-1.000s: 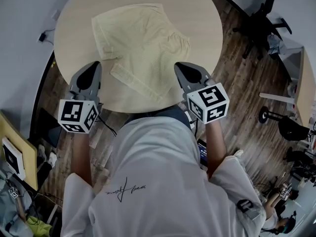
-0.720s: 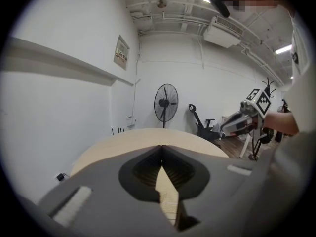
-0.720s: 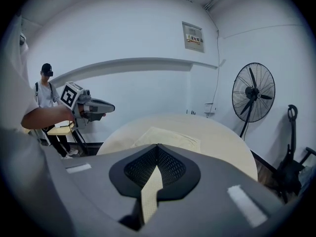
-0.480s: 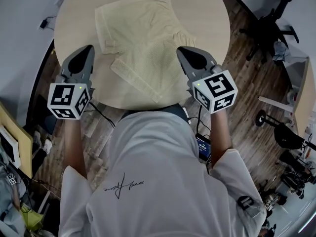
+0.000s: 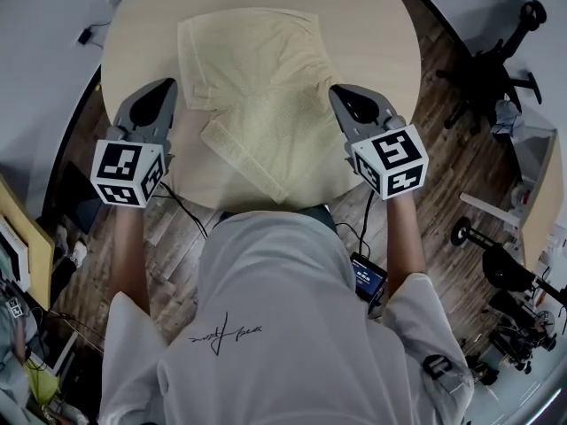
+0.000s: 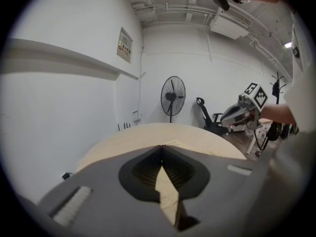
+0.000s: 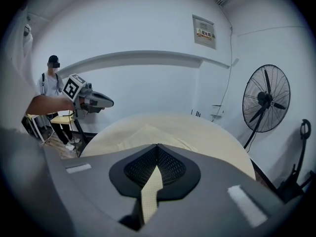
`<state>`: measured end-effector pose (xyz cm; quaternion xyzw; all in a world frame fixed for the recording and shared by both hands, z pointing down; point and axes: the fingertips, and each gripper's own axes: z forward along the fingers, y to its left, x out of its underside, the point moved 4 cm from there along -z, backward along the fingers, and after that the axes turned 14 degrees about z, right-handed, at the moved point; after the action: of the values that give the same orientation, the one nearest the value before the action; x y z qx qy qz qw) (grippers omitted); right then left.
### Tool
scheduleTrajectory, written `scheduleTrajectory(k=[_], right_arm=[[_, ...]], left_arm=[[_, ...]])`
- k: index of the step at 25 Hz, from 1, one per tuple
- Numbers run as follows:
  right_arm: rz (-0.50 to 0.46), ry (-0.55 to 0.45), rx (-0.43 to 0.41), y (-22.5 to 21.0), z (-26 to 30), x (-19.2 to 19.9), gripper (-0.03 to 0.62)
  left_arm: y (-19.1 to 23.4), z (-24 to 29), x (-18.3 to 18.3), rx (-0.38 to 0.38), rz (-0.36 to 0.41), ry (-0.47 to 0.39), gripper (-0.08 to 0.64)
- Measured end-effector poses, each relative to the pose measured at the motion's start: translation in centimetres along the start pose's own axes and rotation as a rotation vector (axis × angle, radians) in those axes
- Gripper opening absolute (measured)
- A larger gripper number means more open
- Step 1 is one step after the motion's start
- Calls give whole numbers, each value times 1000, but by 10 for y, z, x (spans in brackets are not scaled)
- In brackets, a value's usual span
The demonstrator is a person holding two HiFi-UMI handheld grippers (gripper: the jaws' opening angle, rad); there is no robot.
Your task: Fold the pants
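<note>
Pale yellow pants (image 5: 257,96) lie crumpled and partly doubled over on the round wooden table (image 5: 372,25). My left gripper (image 5: 166,84) hovers over the table's left side, just beside the pants' left edge. Its jaws stand shut, tips meeting, with nothing in them. My right gripper (image 5: 339,91) is at the pants' right edge, also shut and empty. In the left gripper view the left gripper (image 6: 162,147) points across the table (image 6: 148,135) with the right gripper (image 6: 242,113) opposite. In the right gripper view the right gripper (image 7: 157,145) faces the pants (image 7: 148,132) and the left gripper (image 7: 94,101).
A standing fan (image 6: 173,96) and a wall lie behind the table. An office chair (image 5: 496,60) stands on the wooden floor to the right. Cables and a small device (image 5: 366,277) lie on the floor by my feet. A person (image 7: 52,83) stands in the distance.
Both grippers have moved forward over the table's near edge, coming up alongside the pants on either side. The pants have not moved.
</note>
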<state>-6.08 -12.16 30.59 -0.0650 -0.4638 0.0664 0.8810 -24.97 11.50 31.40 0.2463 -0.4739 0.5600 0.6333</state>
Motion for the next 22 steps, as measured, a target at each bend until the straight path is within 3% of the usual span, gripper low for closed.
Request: scheduleTrajectory(k=[8,14,19,22], right_arm=[[-84,72,-5,-33,37,-9,0],[-103,144,-22,-56,68,-9,0],[-127,191,-23,-78,85,-3,0],[-100,193,30,-99,99,-6,0]], left_arm=[[18,31,-1,4,-5,8,49],[31,55,14,-4,49,74,49],[39,78,36,-6,3,122,49],[42,92,42,3,-39,149,49]])
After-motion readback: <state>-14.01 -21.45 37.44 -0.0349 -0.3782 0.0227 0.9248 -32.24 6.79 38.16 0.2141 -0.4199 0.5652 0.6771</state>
